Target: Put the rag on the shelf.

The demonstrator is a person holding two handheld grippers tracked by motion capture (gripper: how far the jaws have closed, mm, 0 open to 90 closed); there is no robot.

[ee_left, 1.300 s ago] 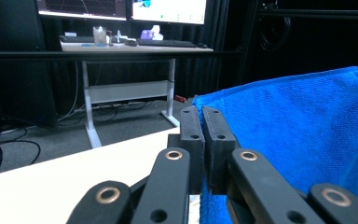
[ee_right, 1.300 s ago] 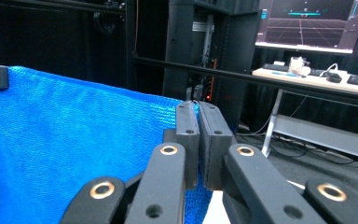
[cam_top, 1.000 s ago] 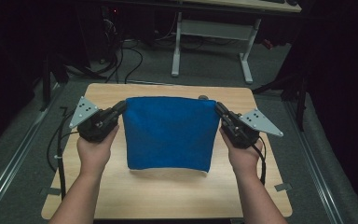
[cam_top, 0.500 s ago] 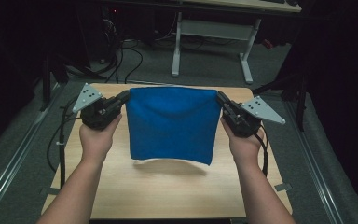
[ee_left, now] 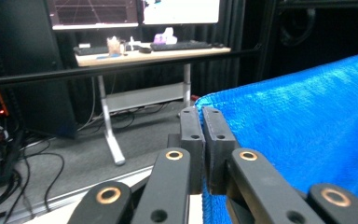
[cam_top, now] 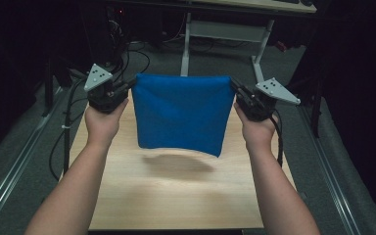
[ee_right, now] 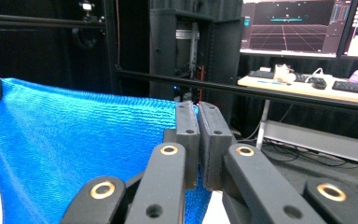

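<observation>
- Left hand-held gripper (cam_top: pixel 127 89) and right hand-held gripper (cam_top: pixel 236 93) are clamping the blue cloth's (cam_top: pixel 180 115) top corners.
- Soft, light fabric is hanging limp above the tabletop (cam_top: pixel 176 196); corners are looking like the surest hold.

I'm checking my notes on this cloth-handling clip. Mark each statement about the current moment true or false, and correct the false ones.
1. The blue cloth lies flat on the light wooden table. False: it hangs in the air above the table, casting a shadow.
2. The left gripper is shut on the cloth's upper corner. True.
3. The right gripper is open and clear of the cloth. False: its jaws are shut on the other upper corner.
4. The cloth's top edge is stretched between the two grippers. True.
5. A desk with monitors stands beyond the table. True.
</observation>
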